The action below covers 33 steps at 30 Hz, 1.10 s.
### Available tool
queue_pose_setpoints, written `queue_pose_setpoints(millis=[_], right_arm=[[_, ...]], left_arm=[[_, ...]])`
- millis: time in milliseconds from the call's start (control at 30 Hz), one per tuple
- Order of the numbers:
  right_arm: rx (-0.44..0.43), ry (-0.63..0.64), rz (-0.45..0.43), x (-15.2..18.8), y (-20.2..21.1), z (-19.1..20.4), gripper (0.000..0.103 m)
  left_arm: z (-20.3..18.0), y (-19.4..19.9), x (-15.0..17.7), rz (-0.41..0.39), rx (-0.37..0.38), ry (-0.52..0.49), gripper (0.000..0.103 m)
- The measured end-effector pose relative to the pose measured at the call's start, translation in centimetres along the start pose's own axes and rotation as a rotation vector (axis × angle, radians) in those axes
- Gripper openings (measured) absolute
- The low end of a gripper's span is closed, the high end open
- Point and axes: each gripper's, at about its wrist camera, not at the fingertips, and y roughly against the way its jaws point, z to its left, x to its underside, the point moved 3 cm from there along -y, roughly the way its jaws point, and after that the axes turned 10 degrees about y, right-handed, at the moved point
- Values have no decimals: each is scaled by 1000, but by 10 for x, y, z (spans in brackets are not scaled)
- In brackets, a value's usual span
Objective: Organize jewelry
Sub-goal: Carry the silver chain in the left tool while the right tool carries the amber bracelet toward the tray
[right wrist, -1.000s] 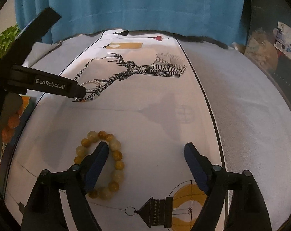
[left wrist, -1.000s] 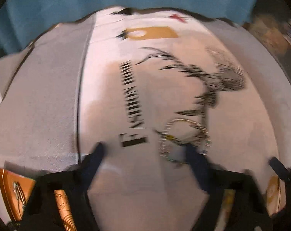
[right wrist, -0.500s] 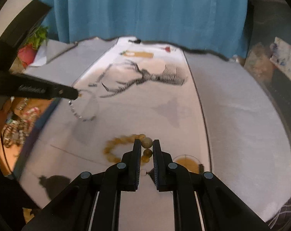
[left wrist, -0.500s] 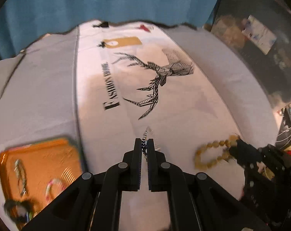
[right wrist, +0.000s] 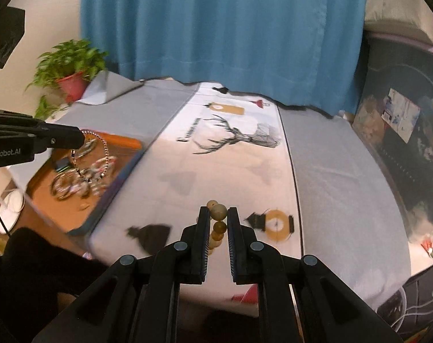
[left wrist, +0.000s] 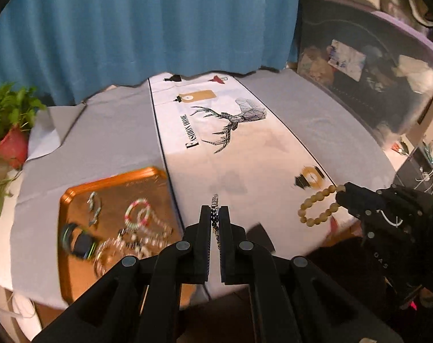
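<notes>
Two grippers are each holding one piece of jewelry above the table. The left gripper (left wrist: 215,217) is pinching a thin chain bracelet (left wrist: 214,208) between its nearly closed fingers; in the left wrist view only a short part of the chain is showing between and just past the tips. In the right wrist view the same chain bracelet (right wrist: 102,154) is hanging as a loop from the left gripper (right wrist: 79,140), above the orange tray (right wrist: 125,141).

The right gripper (right wrist: 218,214) is clamping a bracelet of round yellow-brown beads (right wrist: 218,211). One big bead is sitting between the tips, and more beads are hanging down between the fingers. In the left wrist view this bead bracelet (left wrist: 316,208) is hanging as an open ring from the tip of the right gripper (left wrist: 341,197), near the front right edge of the table runner.

The orange tray (left wrist: 73,200) is lying on the grey tablecloth (left wrist: 107,143), just beside the left border of the white table runner (left wrist: 245,157). Several pieces are lying in it: a pink and white beaded bracelet (left wrist: 137,214), some pale chains and a dark ring-shaped piece (left wrist: 76,243). They are blurred, so I cannot tell more about them.

The runner is showing a black deer drawing (left wrist: 233,125). A blue curtain (left wrist: 145,28) is hanging behind the table, and a green plant in a red pot (right wrist: 70,83) is standing at the far left.
</notes>
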Motion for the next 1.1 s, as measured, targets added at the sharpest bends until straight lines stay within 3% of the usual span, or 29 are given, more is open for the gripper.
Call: queue_pose_setpoints(millis=[233, 633, 1100], right_arm=[[-45, 68, -18, 21, 52, 49, 13], [-178, 181, -10, 59, 106, 132, 13], [-259, 281, 37, 78, 119, 189, 13]], left_arm=[[14, 61, 65, -24, -6, 31, 3], [42, 113, 157, -15, -21, 138, 3], [47, 131, 186, -40, -5, 162, 3]])
